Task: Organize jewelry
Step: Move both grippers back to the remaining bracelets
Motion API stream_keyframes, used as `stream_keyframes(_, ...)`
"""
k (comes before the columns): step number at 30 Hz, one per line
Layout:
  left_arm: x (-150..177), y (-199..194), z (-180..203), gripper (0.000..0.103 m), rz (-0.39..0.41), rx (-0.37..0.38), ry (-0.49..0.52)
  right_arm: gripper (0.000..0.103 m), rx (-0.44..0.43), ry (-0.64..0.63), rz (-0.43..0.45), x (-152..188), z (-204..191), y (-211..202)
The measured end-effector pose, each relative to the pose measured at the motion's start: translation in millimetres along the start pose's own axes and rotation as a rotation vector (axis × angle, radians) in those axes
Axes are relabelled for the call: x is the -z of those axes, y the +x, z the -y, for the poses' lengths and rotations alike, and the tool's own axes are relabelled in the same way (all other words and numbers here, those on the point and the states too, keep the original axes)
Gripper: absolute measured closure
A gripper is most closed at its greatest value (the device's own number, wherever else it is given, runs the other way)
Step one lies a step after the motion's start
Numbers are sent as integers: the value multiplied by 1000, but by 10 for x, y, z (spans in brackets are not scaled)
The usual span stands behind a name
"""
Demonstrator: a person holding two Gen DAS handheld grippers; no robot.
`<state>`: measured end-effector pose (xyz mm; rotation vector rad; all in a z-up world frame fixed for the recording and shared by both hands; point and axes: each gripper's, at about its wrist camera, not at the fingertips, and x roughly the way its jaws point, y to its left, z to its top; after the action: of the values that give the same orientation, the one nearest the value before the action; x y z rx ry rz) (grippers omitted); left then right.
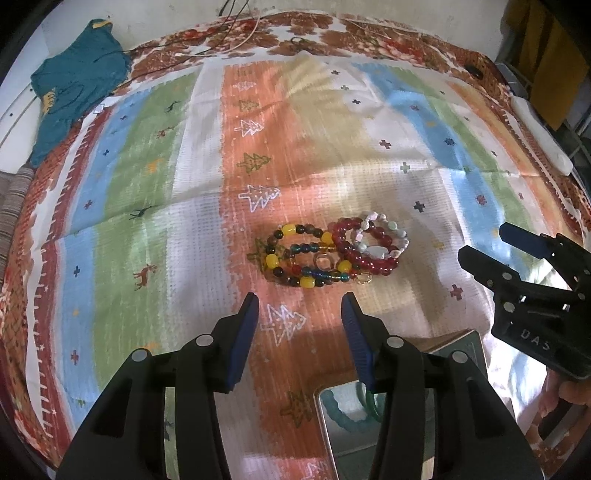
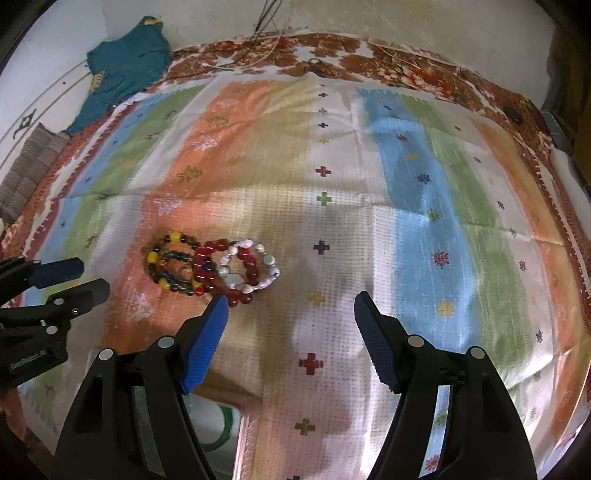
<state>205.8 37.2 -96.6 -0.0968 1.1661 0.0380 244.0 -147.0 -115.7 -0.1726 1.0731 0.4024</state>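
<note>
Green bangle in box, half hidden behind left gripper.

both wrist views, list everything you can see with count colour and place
multicolour yellow and dark glass bead bracelet: one, left of the pile on the orange stripe
dark red round bead bracelet: one, middle of the pile, overlapping its neighbours
white and pale stone bead bracelet: one, right of the pile
small gold rings: at least two, near edge of the pile
striped patterned cloth: one, orange, green, blue, white, spread under everything
open box with mirrored lid: one, below the grippers, holding a green bangle
teal garment: one, far left corner
thin cables: several, far edge
left gripper: black, blue pads, jaws open, nothing held
right gripper: same, jaws open, nothing held
</note>
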Motion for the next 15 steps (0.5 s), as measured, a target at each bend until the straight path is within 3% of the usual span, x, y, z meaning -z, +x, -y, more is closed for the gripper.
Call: stream_keyframes(15, -128, 327, -79, 56, -55, 4, -27, 32, 3, -4, -25, -185, 8, 256)
